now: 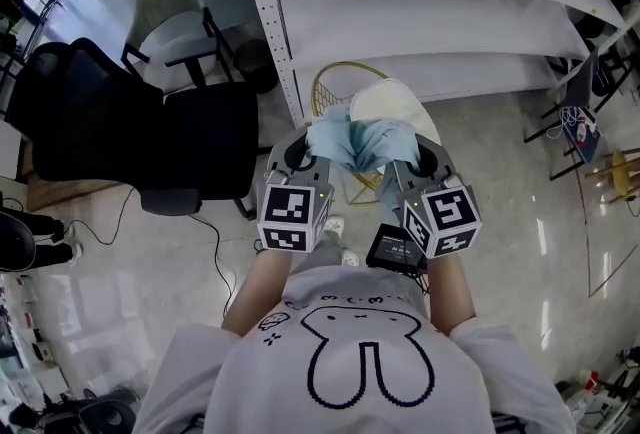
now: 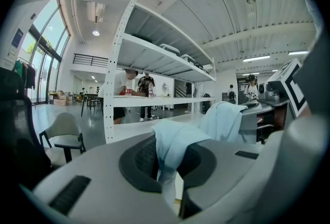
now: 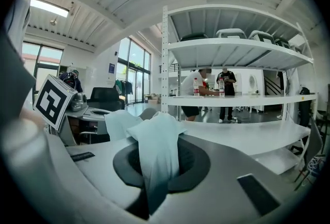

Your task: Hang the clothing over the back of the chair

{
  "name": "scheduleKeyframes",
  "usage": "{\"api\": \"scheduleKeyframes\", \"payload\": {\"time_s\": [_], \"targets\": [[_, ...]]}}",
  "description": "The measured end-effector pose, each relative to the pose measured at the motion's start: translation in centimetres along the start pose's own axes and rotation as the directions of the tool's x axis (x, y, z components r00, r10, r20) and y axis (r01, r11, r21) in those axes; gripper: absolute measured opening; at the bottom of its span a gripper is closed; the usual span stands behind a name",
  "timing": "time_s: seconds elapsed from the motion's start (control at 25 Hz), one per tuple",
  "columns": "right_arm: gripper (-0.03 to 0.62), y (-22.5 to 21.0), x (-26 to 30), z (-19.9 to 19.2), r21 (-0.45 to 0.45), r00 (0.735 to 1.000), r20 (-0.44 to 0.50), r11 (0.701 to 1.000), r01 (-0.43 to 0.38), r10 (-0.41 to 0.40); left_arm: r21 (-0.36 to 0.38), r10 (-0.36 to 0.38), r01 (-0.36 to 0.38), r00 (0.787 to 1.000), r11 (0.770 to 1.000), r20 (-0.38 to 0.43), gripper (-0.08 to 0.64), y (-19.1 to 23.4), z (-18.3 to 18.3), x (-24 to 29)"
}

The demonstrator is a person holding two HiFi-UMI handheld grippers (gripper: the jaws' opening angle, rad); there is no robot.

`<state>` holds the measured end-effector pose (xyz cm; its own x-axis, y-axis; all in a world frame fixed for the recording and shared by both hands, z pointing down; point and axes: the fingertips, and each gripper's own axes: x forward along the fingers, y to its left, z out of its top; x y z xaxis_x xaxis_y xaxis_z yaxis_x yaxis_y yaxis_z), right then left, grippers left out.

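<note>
A light blue piece of clothing [image 1: 362, 140] hangs bunched between my two grippers, held in front of the person's body. My left gripper [image 1: 303, 154] is shut on its left end, and the fabric [image 2: 175, 138] rises out of the closed jaws [image 2: 166, 163]. My right gripper [image 1: 420, 158] is shut on the other end, where the cloth [image 3: 154, 140] is pinched between its jaws [image 3: 157, 169]. A chair with a gold wire back and a white seat [image 1: 395, 102] stands directly beyond the clothing. The chair's lower part is hidden by the cloth.
A black office chair [image 1: 130, 137] stands to the left, and a beige chair [image 1: 175, 27] stands farther back. A white metal shelf rack [image 1: 420, 12] runs across the far side, close behind the gold chair. Cables lie on the glossy floor [image 1: 215, 252]. People stand beyond the shelf [image 3: 206, 89].
</note>
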<state>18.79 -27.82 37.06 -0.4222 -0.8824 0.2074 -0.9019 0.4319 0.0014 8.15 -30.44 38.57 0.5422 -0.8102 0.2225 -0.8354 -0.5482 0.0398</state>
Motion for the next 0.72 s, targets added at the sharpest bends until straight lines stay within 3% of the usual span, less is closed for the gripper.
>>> {"api": "scheduleKeyframes", "payload": {"time_s": [0.44,0.72], "targets": [[0.02,-0.9,7.1,-4.4,-0.109,0.986,-0.143,0.988,-0.105,0.089,-0.017,0.105,-0.106,0.994,0.994,-0.024,0.034,6.7,-0.5,0.9],[0.021,-0.6,11.6,-9.6,-0.16,0.935,-0.312,0.96,-0.228,0.17,-0.02,0.117,-0.118,0.992,0.993,-0.052,0.034,9.1,-1.2,1.9]]}}
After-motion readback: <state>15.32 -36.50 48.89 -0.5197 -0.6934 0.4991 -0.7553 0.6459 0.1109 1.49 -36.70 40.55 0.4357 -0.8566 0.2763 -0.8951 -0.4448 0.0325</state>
